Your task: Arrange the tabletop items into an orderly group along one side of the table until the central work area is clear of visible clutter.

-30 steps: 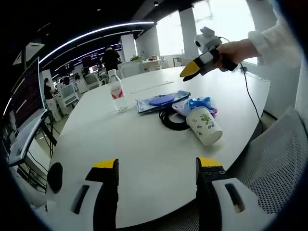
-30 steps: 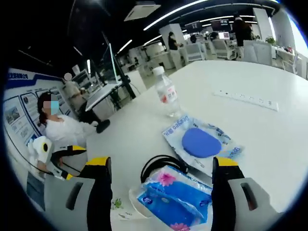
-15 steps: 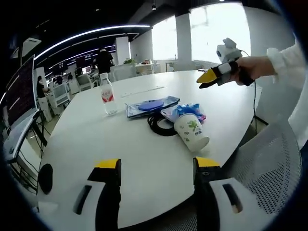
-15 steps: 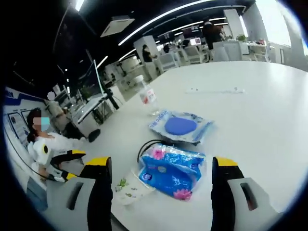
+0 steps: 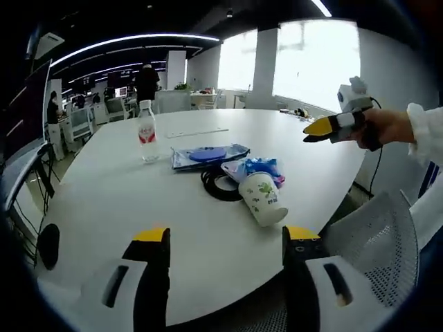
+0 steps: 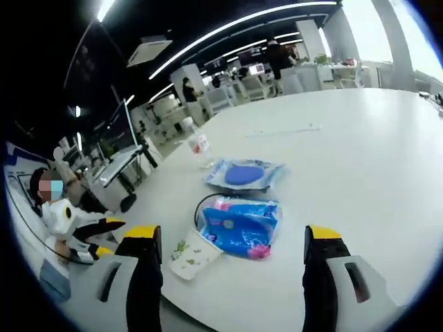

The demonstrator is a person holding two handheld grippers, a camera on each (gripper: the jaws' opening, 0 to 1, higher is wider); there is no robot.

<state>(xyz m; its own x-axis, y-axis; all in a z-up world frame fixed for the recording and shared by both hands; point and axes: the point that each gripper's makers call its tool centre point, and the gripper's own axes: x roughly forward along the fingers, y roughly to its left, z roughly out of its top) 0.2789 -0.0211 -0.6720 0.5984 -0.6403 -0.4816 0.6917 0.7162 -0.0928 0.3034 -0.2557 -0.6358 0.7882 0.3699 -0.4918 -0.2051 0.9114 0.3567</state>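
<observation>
A paper cup (image 5: 264,199) (image 6: 191,255) lies on its side on the round white table (image 5: 173,228) (image 6: 360,159). Behind it are a blue tissue pack (image 5: 257,167) (image 6: 239,223), a coiled black cable (image 5: 216,187) (image 6: 205,203), a clear packet with a blue disc (image 5: 208,155) (image 6: 243,173) and an upright water bottle (image 5: 146,133) (image 6: 196,143). My left gripper (image 5: 227,238) is open above the near table edge. My right gripper (image 6: 232,235) is open, raised above the cup and tissue pack; in the left gripper view it (image 5: 317,128) hangs at the right, held by a hand.
A white power strip (image 5: 196,131) (image 6: 284,129) lies farther back on the table. A mesh chair (image 5: 377,242) stands at the table's near right edge. Desks, chairs and people fill the office beyond the table. A black cord (image 5: 374,181) hangs from the right gripper.
Both cameras have pulled back from the items, which look smaller now. The right gripper has moved farther right and away from the cluster. No item has moved.
</observation>
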